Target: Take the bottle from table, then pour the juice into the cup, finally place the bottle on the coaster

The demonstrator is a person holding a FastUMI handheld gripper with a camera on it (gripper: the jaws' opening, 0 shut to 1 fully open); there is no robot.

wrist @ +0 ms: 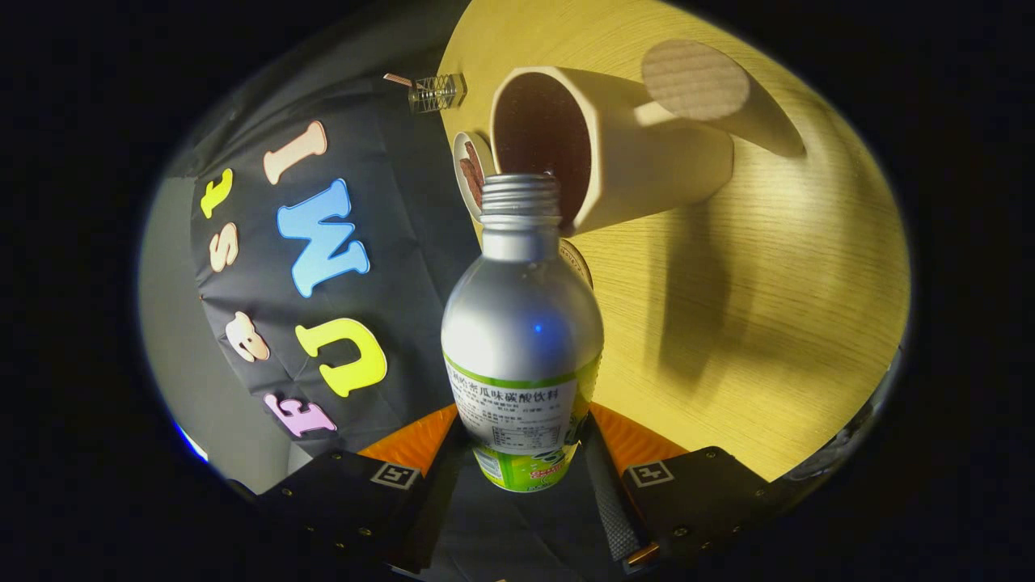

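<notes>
Pouring position: gripper (524, 453) clamps the bottle (521, 339) between both fingers.
Bottle mouth meets the cup (639, 162) rim, upper centre.

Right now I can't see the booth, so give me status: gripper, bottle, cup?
Gripper shut on bottle. Bottle tipped, open neck at the cup mouth. Nothing between them.

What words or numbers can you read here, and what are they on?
Label on the bottle, held in the shut tongs: print too small and curved to read.
Square markers on the tongs: patterns, no words.
Cup: no writing.
</notes>
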